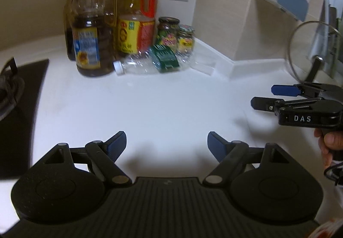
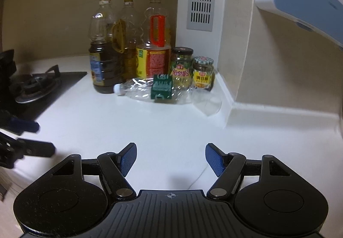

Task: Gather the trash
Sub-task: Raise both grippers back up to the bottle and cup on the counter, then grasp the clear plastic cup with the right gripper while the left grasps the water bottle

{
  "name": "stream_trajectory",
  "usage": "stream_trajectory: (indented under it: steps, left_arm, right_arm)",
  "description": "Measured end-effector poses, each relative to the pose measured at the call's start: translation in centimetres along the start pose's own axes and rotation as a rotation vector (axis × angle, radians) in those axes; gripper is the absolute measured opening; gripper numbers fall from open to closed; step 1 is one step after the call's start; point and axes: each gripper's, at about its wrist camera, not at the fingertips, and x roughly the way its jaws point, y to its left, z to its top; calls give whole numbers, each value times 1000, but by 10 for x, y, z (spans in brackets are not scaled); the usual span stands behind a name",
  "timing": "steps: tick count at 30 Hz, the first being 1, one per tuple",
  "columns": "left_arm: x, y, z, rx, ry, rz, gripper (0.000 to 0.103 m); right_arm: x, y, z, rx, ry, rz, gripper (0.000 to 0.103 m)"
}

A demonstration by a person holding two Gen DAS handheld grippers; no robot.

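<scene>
Crushed clear bottle (image 2: pixel 150 90), green label, lying on counter (image 2: pixel 128 126).

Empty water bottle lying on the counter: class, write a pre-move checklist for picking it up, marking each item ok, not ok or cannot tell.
1. Left hand-held gripper open and empty: ok.
2. Right hand-held gripper open and empty: ok.
3. Empty water bottle lying on its side on the counter, in view: ok.
4. Counter between the grippers and the bottle bare: ok.
5. Room around the bottle: not ok; oil bottles and jars stand close behind it, and a green carton sits in front of its middle.
6. A bin to drop it in: cannot tell; none in view.
</scene>
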Motion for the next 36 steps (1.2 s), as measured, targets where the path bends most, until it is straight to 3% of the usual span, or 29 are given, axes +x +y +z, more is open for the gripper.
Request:
stream_trajectory:
  steps: [8, 16, 19, 26, 29, 31, 33, 36]
  left_arm:
    - [31, 5, 25, 51, 13, 112, 81]
    - [75, 10, 54, 188, 29, 76, 81]
    - [92, 15, 68, 221, 33, 34, 81]
    - [128, 33, 96, 303, 27, -31, 81]
    - [141, 37, 105, 344, 20, -35, 81]
    - [149, 36, 110, 380, 14, -35, 82]
    - [159, 33, 113, 422, 9, -32, 84]
    - [175, 27, 118, 493, 11, -21, 85]
  right_arm:
    - [61, -42, 30, 52, -7, 28, 71]
    - [125, -58, 48, 106, -4, -38, 69]
    - [151, -57, 53, 116, 19, -69, 56]
    - [198, -61, 59, 161, 50, -139, 48]
    - [208, -63, 60, 183, 62, -161, 30]
    - [206, -64, 61, 207, 65, -152, 11]
    - [200, -61, 60, 196, 63, -155, 3]
    - [187, -59, 60, 197, 65, -146, 3]
